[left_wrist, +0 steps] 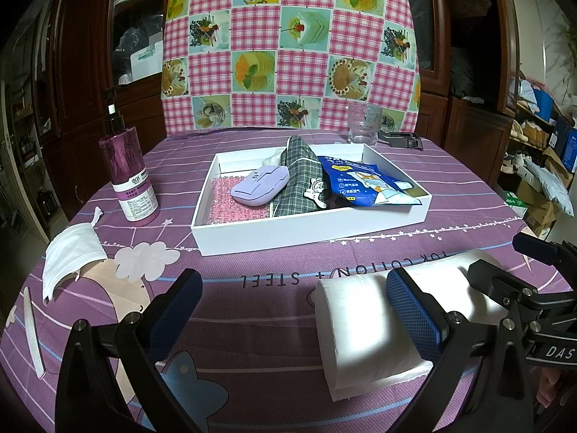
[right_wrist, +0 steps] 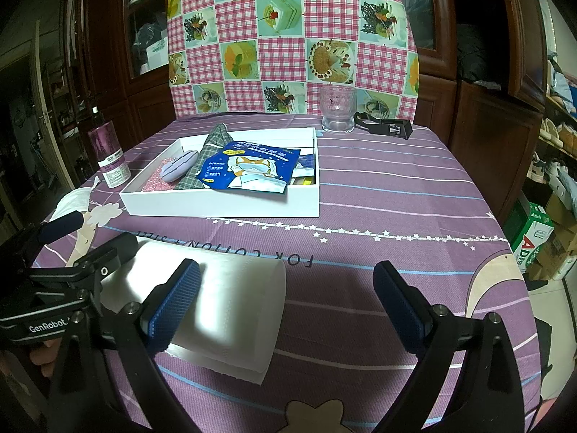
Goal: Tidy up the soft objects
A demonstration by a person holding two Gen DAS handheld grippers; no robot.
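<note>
Your white tray (left_wrist: 288, 232) already holds several soft items (pouch, plaid cloth, blue packet). The tissue roll (left_wrist: 364, 324) and face mask (left_wrist: 70, 256) remain on the cloth. Your left gripper (left_wrist: 295, 310) and right gripper (right_wrist: 288, 303) are both spread, empty.

Tablecloth (left_wrist: 274, 310): woven cloth, matt, printed. Paper roll (left_wrist: 360, 328) by the gripper pads (left_wrist: 414, 310): soft embossed tissue; pads blue, knurled rubbery texture. Ahead: tray (left_wrist: 306, 227) smooth matt white card; packet (left_wrist: 360, 180) glossy plastic; bottle (left_wrist: 130, 169) shiny translucent plastic; glass cup (left_wrist: 363, 124) clear.

both wrist views sit low and near, facing the white tray (left_wrist: 310, 232) (shared), side by side.
</note>
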